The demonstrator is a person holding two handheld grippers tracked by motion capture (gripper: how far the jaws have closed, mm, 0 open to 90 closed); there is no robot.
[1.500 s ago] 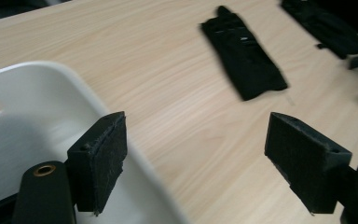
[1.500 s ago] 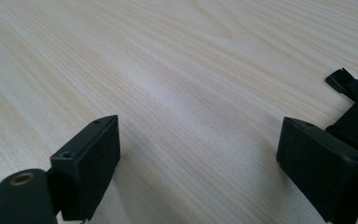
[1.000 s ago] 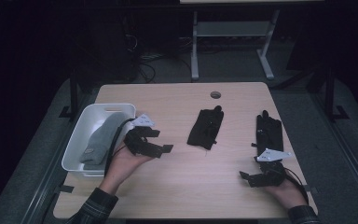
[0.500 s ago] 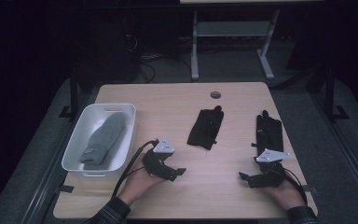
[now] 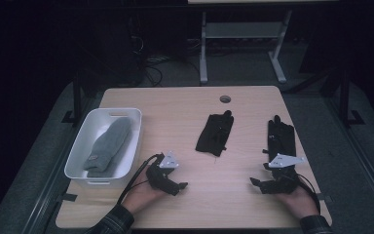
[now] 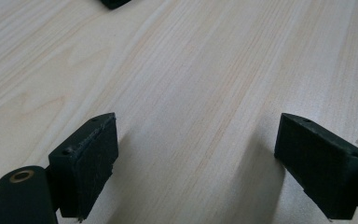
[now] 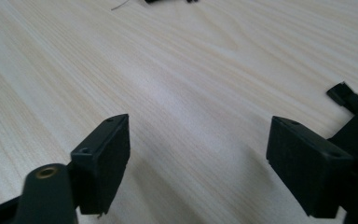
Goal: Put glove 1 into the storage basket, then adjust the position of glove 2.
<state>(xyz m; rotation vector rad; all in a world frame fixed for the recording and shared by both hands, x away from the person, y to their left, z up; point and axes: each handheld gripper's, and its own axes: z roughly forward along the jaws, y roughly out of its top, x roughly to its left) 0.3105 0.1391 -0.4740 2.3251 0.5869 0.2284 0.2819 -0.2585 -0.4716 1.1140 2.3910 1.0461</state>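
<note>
Sorting gloves into the white tub [image 5: 135, 127] at nine o'clock on the table [image 5: 185, 102] is judged half done: the grey glove [image 5: 108, 144] lies inside, and two black gloves [image 5: 215, 133] [image 5: 280, 138] remain toward one and three o'clock. The left gripper [image 5: 179, 186] has just been opening; the right gripper [image 5: 256, 184] has just been narrowing yet gapes, nothing between. A black glove is to be reached next.

Grey mitten [image 5: 106, 144] in white tub [image 5: 135, 139], two black gloves [image 5: 215, 133] [image 5: 279, 138] on pale wood-grain table [image 5: 175, 107]. Both grippers [image 5: 175, 187] [image 5: 259, 184] black with grey top plates; left sleeve [image 5: 111, 224] dark plaid.
</note>
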